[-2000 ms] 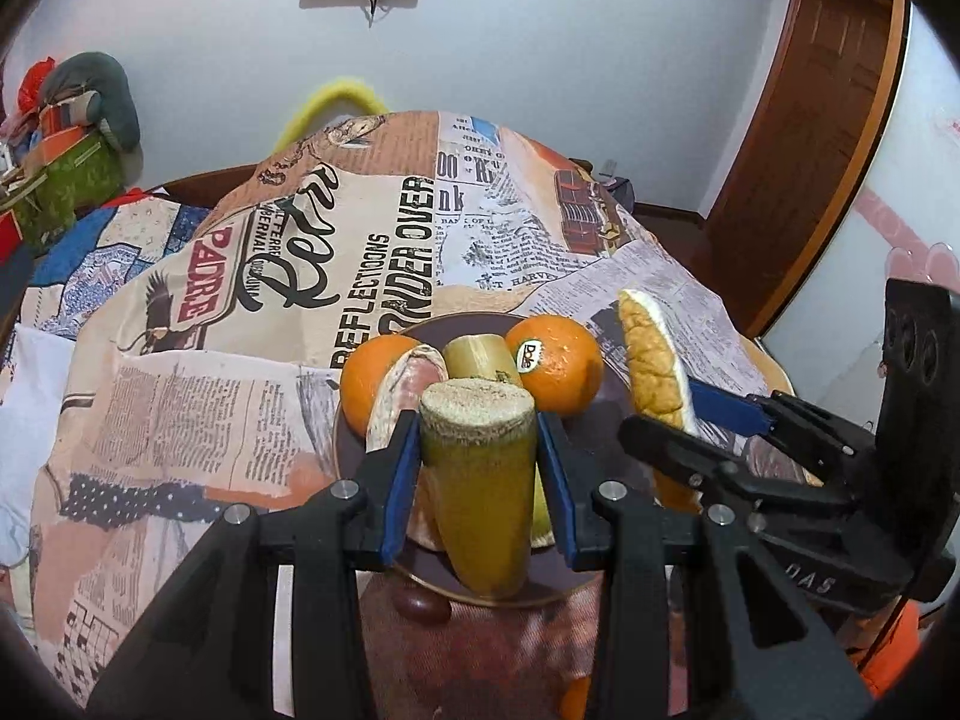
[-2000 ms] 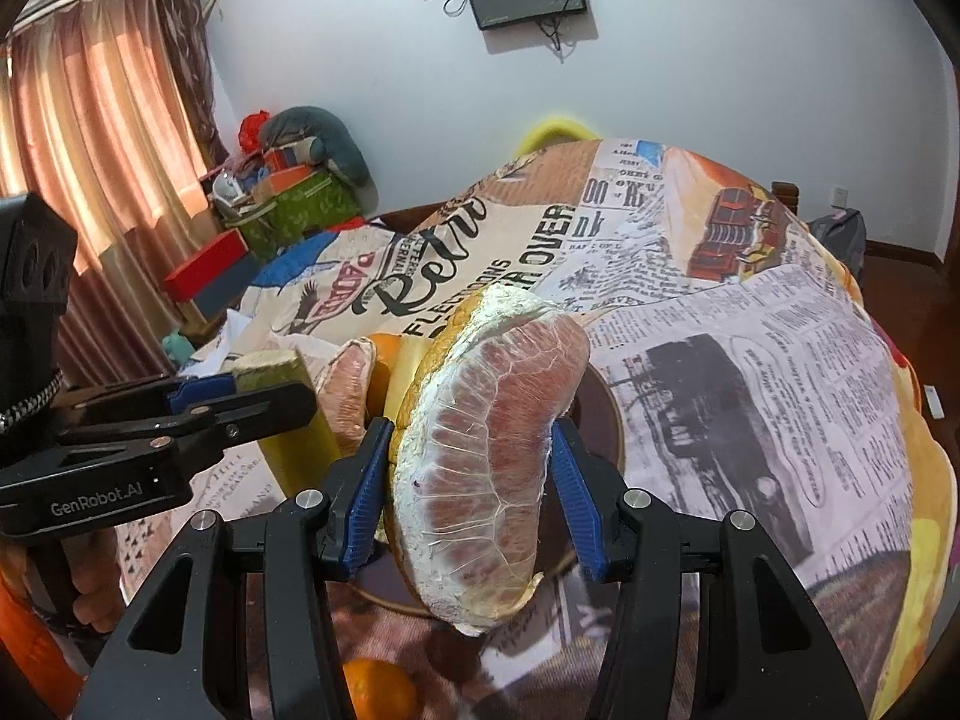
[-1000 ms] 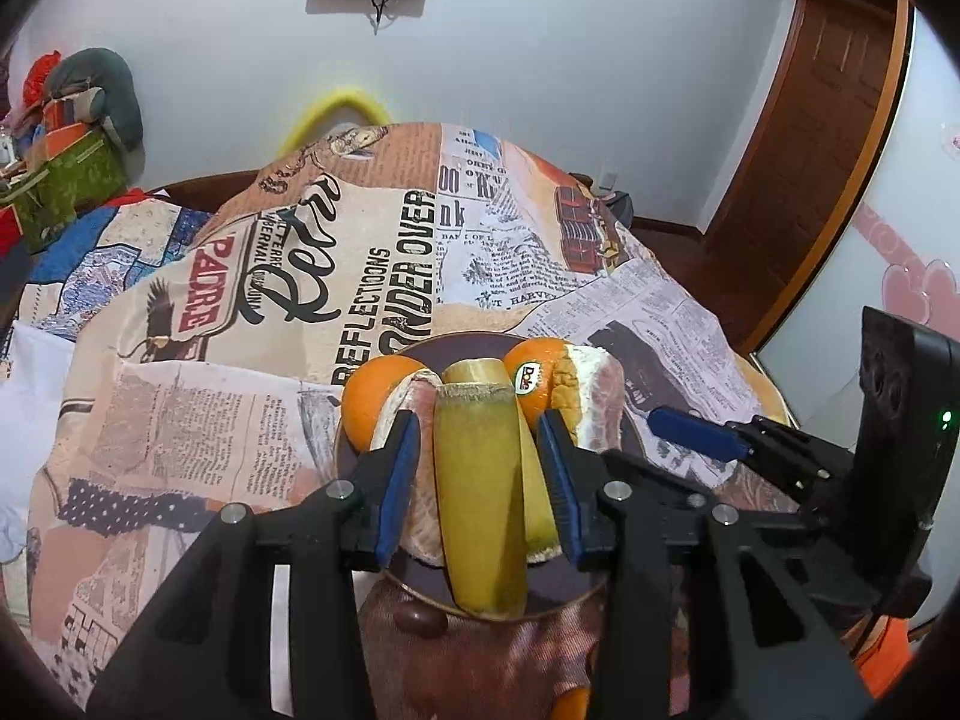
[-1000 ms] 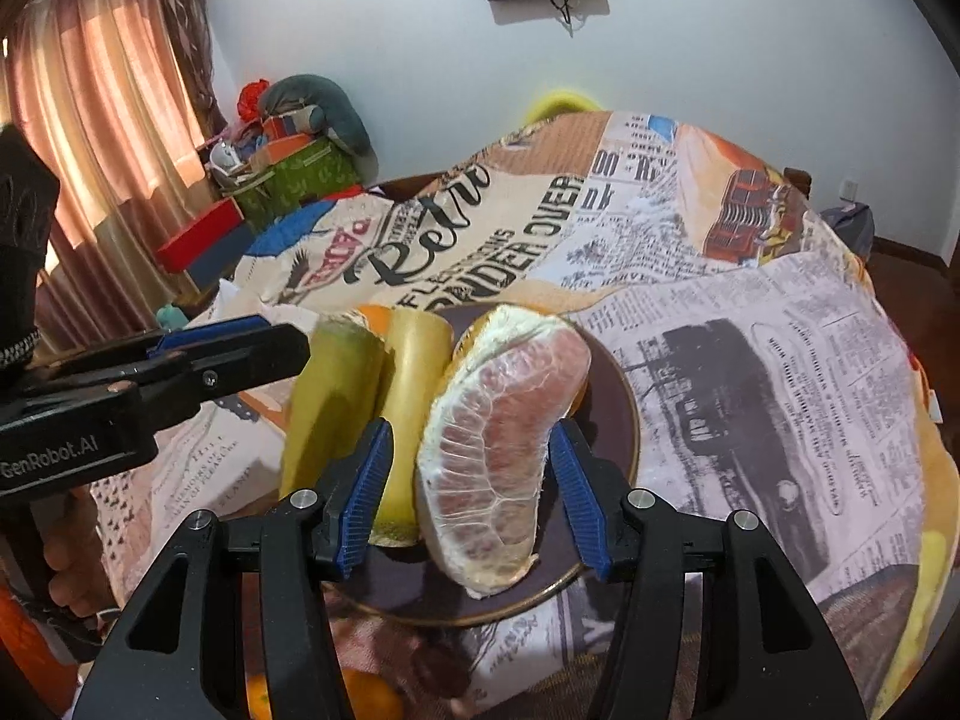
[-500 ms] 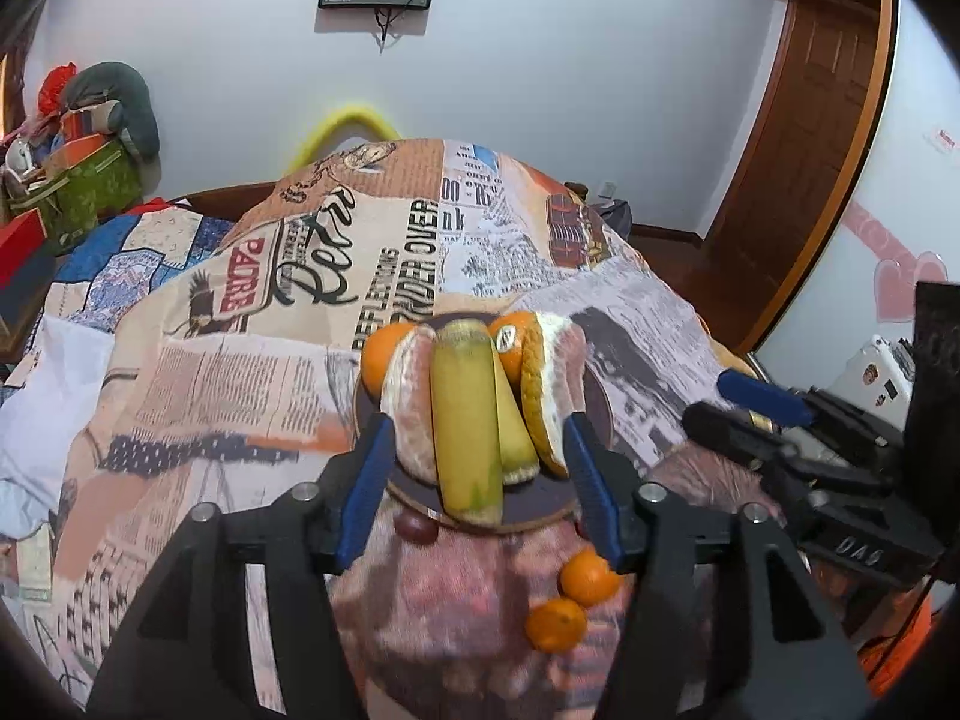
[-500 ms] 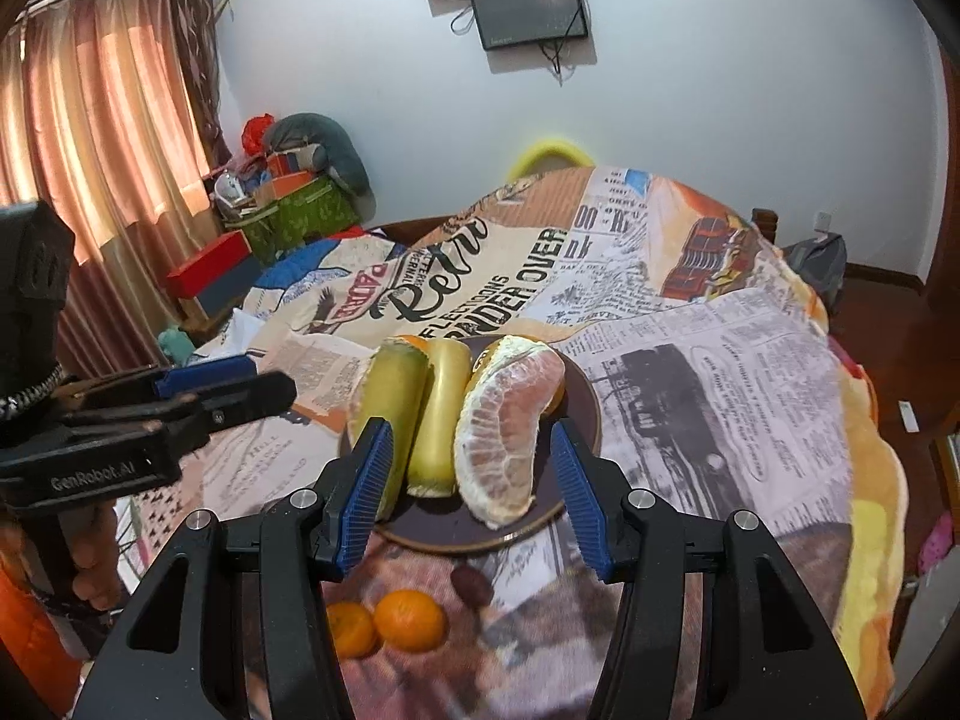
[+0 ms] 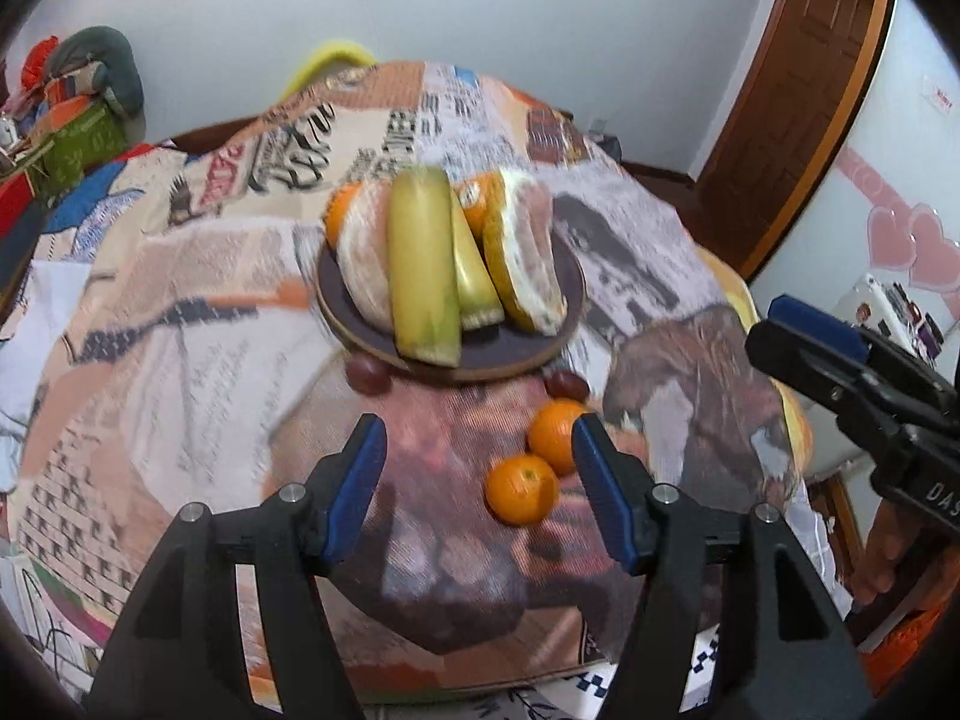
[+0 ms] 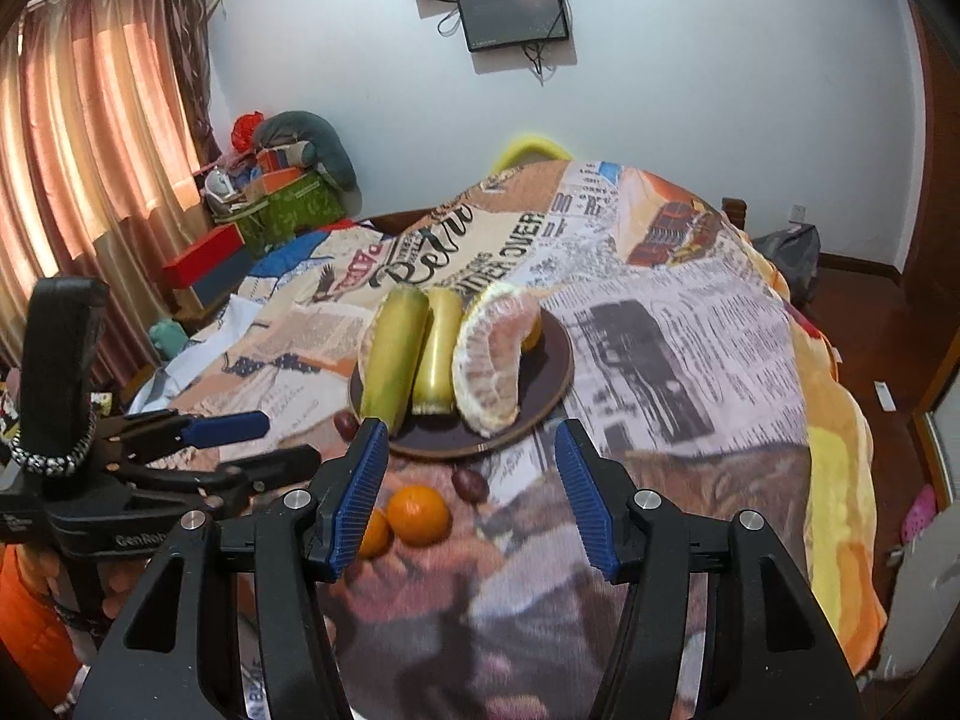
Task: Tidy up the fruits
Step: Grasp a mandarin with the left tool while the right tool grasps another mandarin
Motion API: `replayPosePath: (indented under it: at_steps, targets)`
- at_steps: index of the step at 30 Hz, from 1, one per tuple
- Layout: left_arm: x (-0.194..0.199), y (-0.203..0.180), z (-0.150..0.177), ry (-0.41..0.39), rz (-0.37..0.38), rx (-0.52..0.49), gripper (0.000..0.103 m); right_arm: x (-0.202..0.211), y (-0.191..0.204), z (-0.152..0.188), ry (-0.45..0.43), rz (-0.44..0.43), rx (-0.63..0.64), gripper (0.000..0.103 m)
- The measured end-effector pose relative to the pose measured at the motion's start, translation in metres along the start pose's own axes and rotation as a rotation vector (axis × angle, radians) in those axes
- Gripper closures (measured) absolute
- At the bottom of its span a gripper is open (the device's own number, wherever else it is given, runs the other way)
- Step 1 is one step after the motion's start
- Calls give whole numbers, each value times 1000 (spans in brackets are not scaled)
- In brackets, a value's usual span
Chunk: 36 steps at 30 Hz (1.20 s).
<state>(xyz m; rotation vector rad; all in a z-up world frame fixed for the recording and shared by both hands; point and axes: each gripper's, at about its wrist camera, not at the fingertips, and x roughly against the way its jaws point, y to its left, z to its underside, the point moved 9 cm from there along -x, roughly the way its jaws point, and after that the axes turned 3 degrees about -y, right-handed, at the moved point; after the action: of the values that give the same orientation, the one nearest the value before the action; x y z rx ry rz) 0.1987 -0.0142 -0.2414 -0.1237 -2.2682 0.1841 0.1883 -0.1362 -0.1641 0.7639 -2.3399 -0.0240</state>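
A dark round plate (image 7: 564,312) (image 8: 552,378) on the newspaper-print cloth holds two yellow-green cane pieces (image 7: 420,276) (image 8: 393,354), two peeled pomelo wedges (image 7: 528,258) (image 8: 489,354) and oranges behind them (image 7: 474,198). Two small oranges (image 7: 521,489) (image 8: 418,513) and dark red dates (image 7: 367,375) (image 8: 469,483) lie on the cloth in front of the plate. My left gripper (image 7: 477,483) is open and empty, held back from the plate. My right gripper (image 8: 468,483) is open and empty too. Each gripper shows in the other's view (image 7: 840,354) (image 8: 240,438).
The cloth-covered table (image 8: 690,360) falls away at the right and near edges. A wooden door (image 7: 798,96) stands at the right. Boxes and bundles (image 8: 282,192) pile up by the curtain (image 8: 90,138) at the left. A screen (image 8: 510,12) hangs on the far wall.
Both grippers set their fruit on the plate, opened, and pulled back toward the near table edge. The cane piece and pomelo wedge now rest on the plate.
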Motion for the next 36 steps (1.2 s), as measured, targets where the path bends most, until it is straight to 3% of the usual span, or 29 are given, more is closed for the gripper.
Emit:
replayPosePath:
  at_steps: [10,17,24,30,36]
  targets:
    - [-33,-11,35,86,15,-17,40,-5,-8,32,64,15,-14,49]
    - [-41,-17,39,84,59,-29,69,-16,-6,44,105,8,-16,49]
    - [-31,-2,33,59,53,-10,69,-33,10,51,143,-35,-2,49]
    - [-15,26,20,0,-8,18,69,-55,27,56,183,-71,27,50]
    - [-9,45,12,-22,-28,48,69,-72,33,62,222,-90,10,67]
